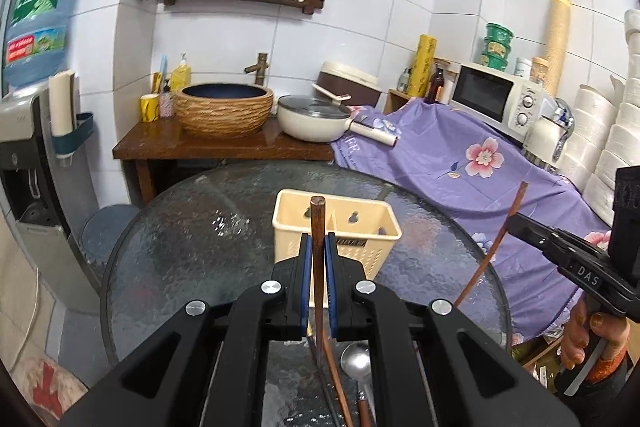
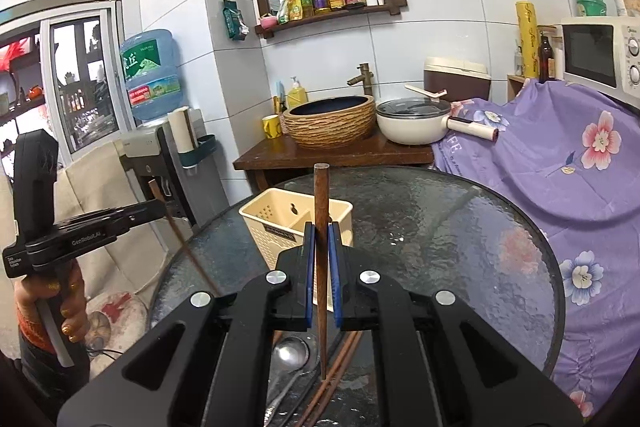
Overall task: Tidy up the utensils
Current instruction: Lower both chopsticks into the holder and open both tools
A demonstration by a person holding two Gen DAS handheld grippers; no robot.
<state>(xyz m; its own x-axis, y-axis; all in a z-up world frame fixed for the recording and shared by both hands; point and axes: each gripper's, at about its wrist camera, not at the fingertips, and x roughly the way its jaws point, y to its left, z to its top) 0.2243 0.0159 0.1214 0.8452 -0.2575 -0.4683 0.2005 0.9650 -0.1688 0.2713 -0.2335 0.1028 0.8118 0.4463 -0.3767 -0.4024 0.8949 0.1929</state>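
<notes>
My left gripper (image 1: 318,241) is shut on a brown wooden chopstick (image 1: 317,217), which stands nearly upright between the blue pads. Just behind it on the round glass table (image 1: 180,247) stands a cream slotted utensil basket (image 1: 340,223). At the right edge of the left wrist view, my right gripper (image 1: 516,221) grips a second chopstick (image 1: 486,259). In its own view, the right gripper (image 2: 321,229) is shut on that chopstick (image 2: 321,195), in front of the basket (image 2: 280,223). The left gripper (image 2: 158,207) shows at the left. A metal spoon (image 2: 290,353) and two more chopsticks (image 2: 340,367) lie below on the table.
Behind the table a wooden counter (image 1: 160,147) carries a woven basin (image 1: 224,109) and a white lidded pot (image 1: 314,119). A purple flowered cloth (image 1: 460,163) covers furniture at the right, under a microwave (image 1: 496,99). A water dispenser (image 1: 24,163) stands at the left.
</notes>
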